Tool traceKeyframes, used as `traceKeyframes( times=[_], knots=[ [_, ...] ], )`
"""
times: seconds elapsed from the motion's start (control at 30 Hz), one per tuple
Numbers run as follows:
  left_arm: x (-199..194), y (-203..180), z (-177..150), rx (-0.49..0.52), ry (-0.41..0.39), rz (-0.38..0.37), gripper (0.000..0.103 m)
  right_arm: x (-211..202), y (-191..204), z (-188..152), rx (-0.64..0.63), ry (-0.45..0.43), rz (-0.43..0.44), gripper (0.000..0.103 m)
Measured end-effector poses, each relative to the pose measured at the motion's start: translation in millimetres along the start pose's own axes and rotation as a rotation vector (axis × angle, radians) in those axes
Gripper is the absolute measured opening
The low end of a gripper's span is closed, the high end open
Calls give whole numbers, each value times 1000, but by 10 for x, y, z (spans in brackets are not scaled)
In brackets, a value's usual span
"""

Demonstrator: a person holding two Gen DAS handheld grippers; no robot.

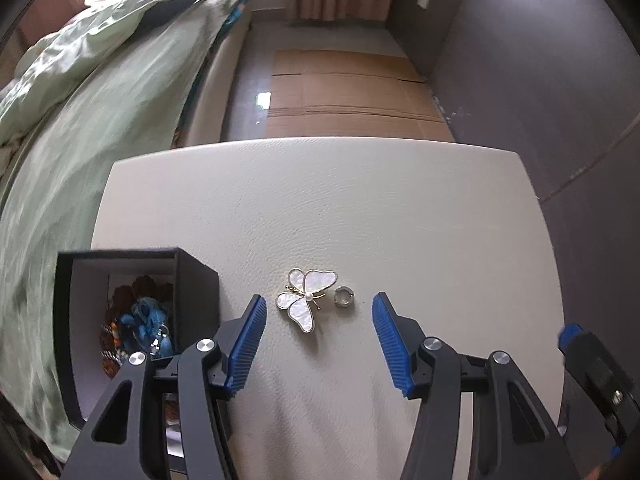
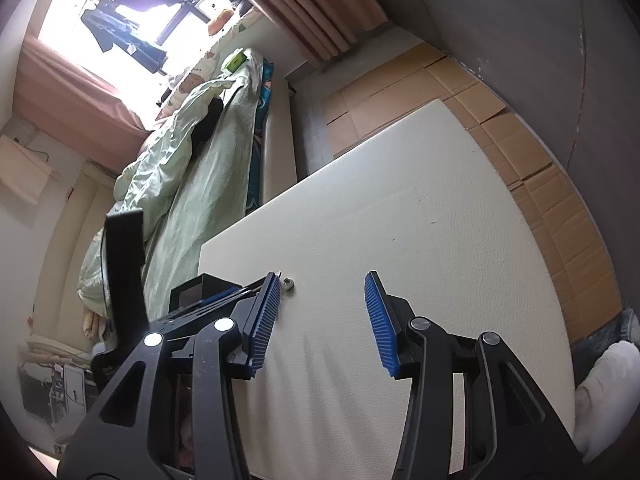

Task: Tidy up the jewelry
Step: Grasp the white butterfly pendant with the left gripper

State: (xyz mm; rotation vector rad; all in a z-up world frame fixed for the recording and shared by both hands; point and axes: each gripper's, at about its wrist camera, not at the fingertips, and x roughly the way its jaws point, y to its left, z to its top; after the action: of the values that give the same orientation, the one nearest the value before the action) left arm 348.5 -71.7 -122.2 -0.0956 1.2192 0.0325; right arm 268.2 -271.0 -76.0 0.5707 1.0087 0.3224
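Brooch, butterfly [image 1: 307, 299] | light, thin, fragile; I would pinch across the wings | small ring [image 1: 343, 297] just right | left gripper [image 1: 319, 307] released, empty | right gripper [image 2: 322, 290] released, empty

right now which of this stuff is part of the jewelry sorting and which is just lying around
Belongs to the job:
- butterfly brooch, on the table
- small ring, beside the brooch
- black box, already holding beads
- left gripper, open over the brooch

Just lying about:
- green bedding
- cardboard on the floor
- curtains
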Motion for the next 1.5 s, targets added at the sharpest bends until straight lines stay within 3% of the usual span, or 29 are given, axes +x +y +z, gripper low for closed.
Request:
traceKeyframes(
  times=[0.33, 0.5, 0.67, 0.93, 1.17, 1.3, 1.43, 1.5],
  knots=[
    [124, -58, 90, -159, -4, 136, 52, -59, -37, 26, 14, -3, 40, 45],
    [207, -167, 147, -164, 15, 204, 51, -94, -52, 41, 12, -8, 45, 45],
    [269, -213, 119, -201, 22, 236, 51, -154, -134, 81, 44, -21, 74, 45],
    [287, -173, 134, -356, -1, 283, 52, -256, -234, 95, 71, -28, 111, 45],
    [256, -174, 124, -491, 12, 295, 52, -297, -324, 107, 85, -24, 127, 45],
    [240, -132, 87, -557, 9, 263, 52, -340, -371, 122, 91, -32, 122, 45],
    [220, -166, 113, -551, 17, 256, 37, -355, -407, 123, 102, -33, 116, 45],
    [208, -126, 90, -560, 12, 241, 37, -347, -418, 121, 100, -31, 112, 45]
  ],
)
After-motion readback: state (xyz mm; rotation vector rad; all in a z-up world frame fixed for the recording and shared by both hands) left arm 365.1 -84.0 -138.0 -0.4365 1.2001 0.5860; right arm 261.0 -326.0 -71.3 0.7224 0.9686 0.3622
